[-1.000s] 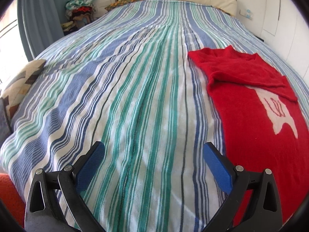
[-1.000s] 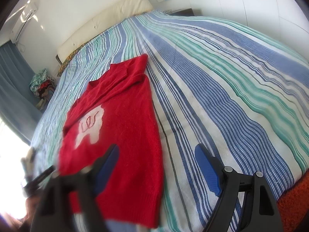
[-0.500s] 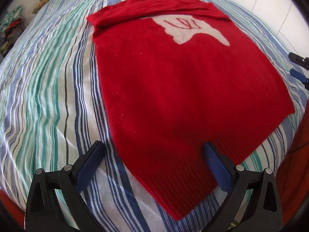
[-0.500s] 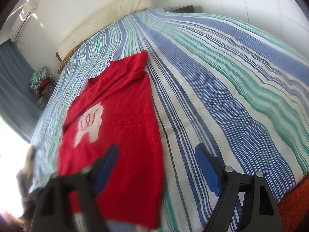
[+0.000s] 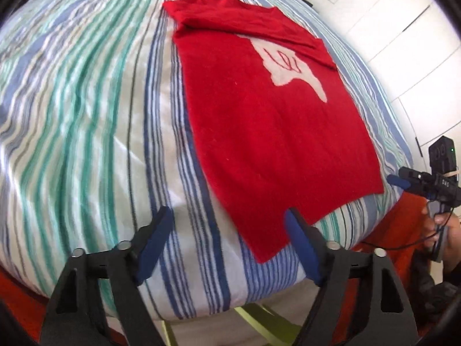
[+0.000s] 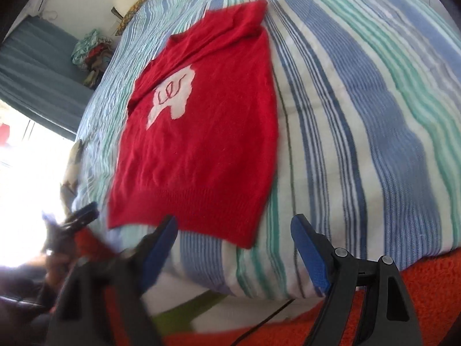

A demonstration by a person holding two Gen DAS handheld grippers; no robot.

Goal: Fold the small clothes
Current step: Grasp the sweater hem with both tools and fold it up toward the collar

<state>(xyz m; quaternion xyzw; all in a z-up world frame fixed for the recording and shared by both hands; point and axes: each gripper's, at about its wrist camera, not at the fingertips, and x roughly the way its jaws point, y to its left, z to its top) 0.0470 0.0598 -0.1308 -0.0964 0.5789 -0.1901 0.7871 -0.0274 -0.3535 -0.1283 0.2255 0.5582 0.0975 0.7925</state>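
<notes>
A small red sweater [image 5: 270,127] with a white patch on its chest lies flat on the striped bedspread [image 5: 86,121], hem toward the near bed edge; its sleeves look folded across the top. It also shows in the right wrist view [image 6: 198,144]. My left gripper [image 5: 229,227] is open and empty, just off the hem's left corner. My right gripper [image 6: 234,236] is open and empty, just off the hem's right corner. The right gripper also shows at the far right of the left wrist view [image 5: 403,180].
The bed's near edge [image 6: 259,276] drops to an orange rug [image 6: 403,311]. A pile of clothes [image 6: 89,54] and a blue curtain [image 6: 34,66] stand at the far left. White cupboard doors [image 5: 403,43] line the right.
Both grippers have pulled back toward the foot of the bed and lowered to the sweater's hem. The left view has swung from bare bedspread onto the sweater. Both stay open.
</notes>
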